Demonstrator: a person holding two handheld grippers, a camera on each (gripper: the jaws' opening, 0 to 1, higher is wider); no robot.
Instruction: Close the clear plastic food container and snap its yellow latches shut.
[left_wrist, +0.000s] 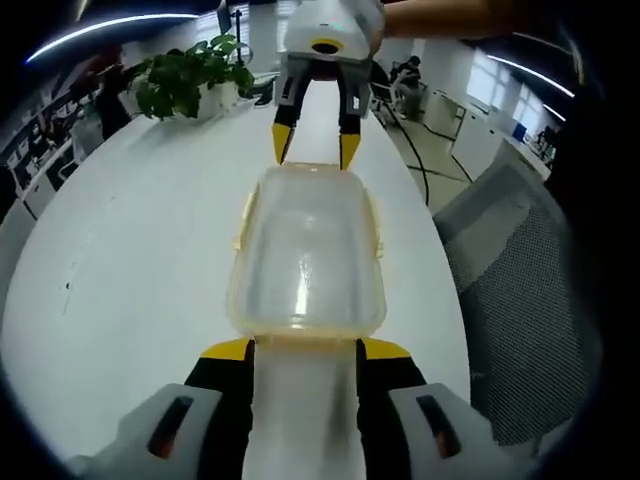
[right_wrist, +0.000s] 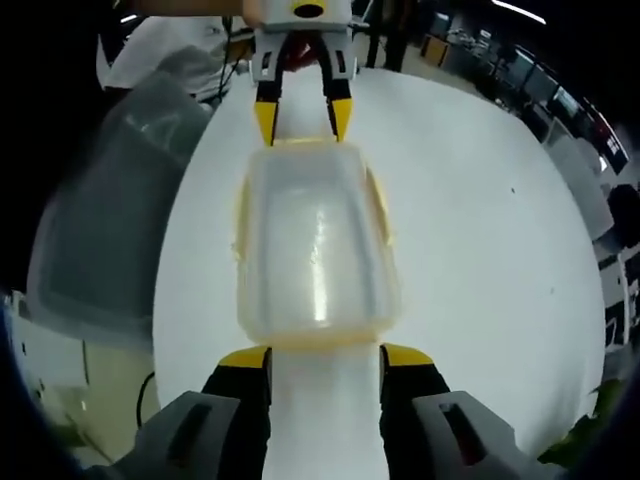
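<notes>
You worked over a long white bench (left_wrist: 150, 260), with a grey mesh office chair (left_wrist: 520, 300) just beside its edge. A potted green plant (left_wrist: 185, 78) stood at the bench's far end in the left gripper view. The clear plastic food container (left_wrist: 308, 255) lay on the bench between your two claws, its lid on. Yellow latches (left_wrist: 244, 215) showed along its long sides; whether they were snapped down could not be told. Your left claw (left_wrist: 305, 349) was released, jaws spread, tips just at the container's near short end. Your right claw (right_wrist: 325, 355) was likewise spread wide at the opposite short end, gripping nothing.
</notes>
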